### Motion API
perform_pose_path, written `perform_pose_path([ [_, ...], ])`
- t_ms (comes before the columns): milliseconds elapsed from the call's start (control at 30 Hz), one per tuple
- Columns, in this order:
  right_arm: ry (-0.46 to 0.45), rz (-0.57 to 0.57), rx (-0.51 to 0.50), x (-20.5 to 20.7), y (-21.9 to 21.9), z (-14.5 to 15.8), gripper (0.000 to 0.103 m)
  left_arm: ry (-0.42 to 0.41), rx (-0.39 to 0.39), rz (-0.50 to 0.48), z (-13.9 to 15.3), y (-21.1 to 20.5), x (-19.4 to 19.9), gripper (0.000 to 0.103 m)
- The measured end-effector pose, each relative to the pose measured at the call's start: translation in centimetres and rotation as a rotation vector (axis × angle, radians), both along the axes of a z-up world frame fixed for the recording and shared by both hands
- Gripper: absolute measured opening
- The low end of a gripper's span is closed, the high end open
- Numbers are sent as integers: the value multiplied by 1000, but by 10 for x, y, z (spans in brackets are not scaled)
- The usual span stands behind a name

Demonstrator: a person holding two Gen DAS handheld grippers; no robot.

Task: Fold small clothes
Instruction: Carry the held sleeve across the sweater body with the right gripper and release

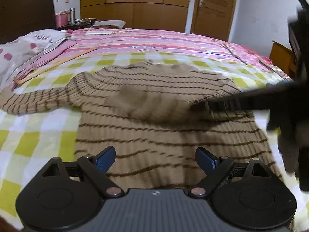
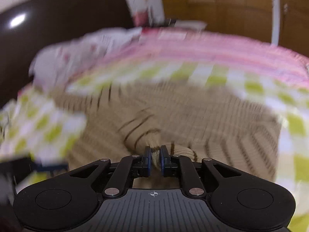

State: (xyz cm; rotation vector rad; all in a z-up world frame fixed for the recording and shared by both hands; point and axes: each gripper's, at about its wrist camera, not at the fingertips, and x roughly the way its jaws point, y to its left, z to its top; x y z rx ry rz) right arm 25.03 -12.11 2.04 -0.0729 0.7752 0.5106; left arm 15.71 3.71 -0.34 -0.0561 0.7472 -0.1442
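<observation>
A small tan sweater with thin dark stripes (image 1: 154, 100) lies flat on the bed, its left sleeve stretched out to the left. My left gripper (image 1: 155, 157) is open and empty, hovering over the sweater's lower hem. My right gripper (image 2: 154, 155) is shut on a fold of the sweater's right sleeve (image 2: 155, 154) and holds it over the sweater's body. In the left wrist view the right gripper (image 1: 200, 106) reaches in from the right across the sweater's chest. The right wrist view is blurred by motion.
The sweater lies on a green and white checked sheet (image 1: 38, 139) over a pink striped blanket (image 1: 154, 40). A spotted pillow (image 1: 21, 50) sits at the far left. A wooden wardrobe (image 1: 135, 2) and a door (image 1: 212, 7) stand beyond the bed.
</observation>
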Motion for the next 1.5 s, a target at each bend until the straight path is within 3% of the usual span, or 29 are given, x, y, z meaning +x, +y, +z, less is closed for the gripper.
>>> perform_pose_path([
  [200, -31, 37, -108, -19, 3, -3, 14, 5, -38, -1, -6, 20, 4, 94],
  [433, -70, 102, -149, -14, 21, 1, 21, -42, -6, 15, -5, 33, 4, 94],
  [500, -58, 116, -132, -5, 31, 0, 27, -49, -11, 23, -3, 38, 5, 94],
  [533, -44, 131, -124, 1, 37, -2, 38, -51, -15, 26, -2, 40, 5, 94],
  [567, -33, 142, -120, 6, 42, -3, 43, -52, -16, 29, -2, 42, 5, 94],
  [733, 13, 148, -95, 32, 62, -11, 41, -67, -14, 40, 2, 49, 4, 94],
  [800, 56, 159, -48, 35, 62, -11, 35, -85, -2, 48, 5, 53, 3, 94],
  [833, 78, 181, -19, 33, 61, -10, 30, -95, 5, 57, 6, 56, 3, 94],
  [1000, 174, 328, 61, 0, 56, -7, 30, -130, -12, 151, 16, 84, 6, 94],
  [1067, 153, 344, 44, -16, 52, -5, 30, -120, -60, 193, 16, 97, 9, 94],
  [1167, 58, 266, 5, -15, 46, 3, 31, -101, -115, 224, 13, 107, 11, 94],
  [1300, -8, 172, -23, 18, 49, 2, 41, -99, -82, 229, 8, 104, 13, 94],
  [1433, 55, 179, -40, 44, 59, -14, 42, -109, -53, 221, 8, 103, 13, 94],
  [1500, 89, 177, -33, 47, 61, -21, 37, -116, -46, 227, 9, 105, 13, 94],
])
